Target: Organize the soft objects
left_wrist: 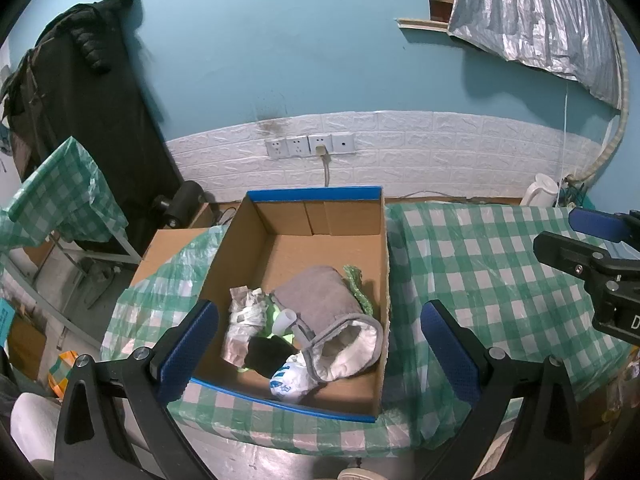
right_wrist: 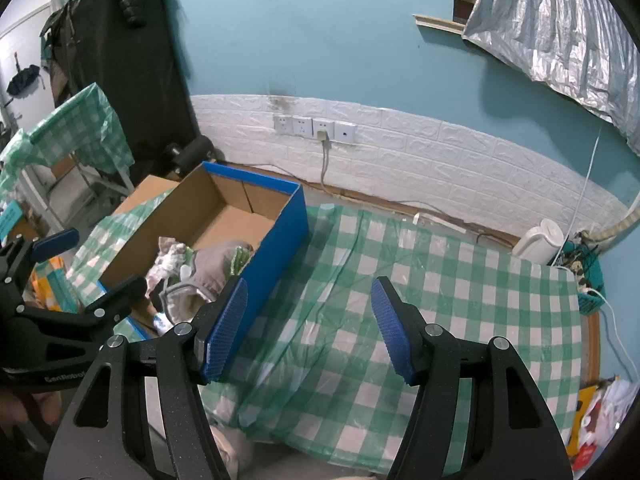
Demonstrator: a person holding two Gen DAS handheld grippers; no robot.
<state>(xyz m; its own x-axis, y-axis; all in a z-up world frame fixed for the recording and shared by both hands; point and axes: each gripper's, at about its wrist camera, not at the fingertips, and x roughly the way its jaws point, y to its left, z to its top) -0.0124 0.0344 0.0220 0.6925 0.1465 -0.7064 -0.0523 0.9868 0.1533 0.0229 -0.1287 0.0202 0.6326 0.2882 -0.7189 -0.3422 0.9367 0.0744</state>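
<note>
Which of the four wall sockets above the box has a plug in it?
The third socket from the left: a cable hangs from its plug, while the other three faceplates have nothing plugged in.

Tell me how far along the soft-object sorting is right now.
Mostly done, it seems: the grey fleece-lined slipper, crumpled plastic bags and a black cloth lie inside the blue-edged cardboard box. Nothing is in hand; the left tool and right tool are open. The green checked tablecloth shows no soft items left.

A room in a home, blue wall (left_wrist: 280, 40), checked tablecloth (left_wrist: 480, 264), wall plugs (left_wrist: 310, 145), hanging coats (left_wrist: 76, 60), white kettle (right_wrist: 538, 242)
</note>
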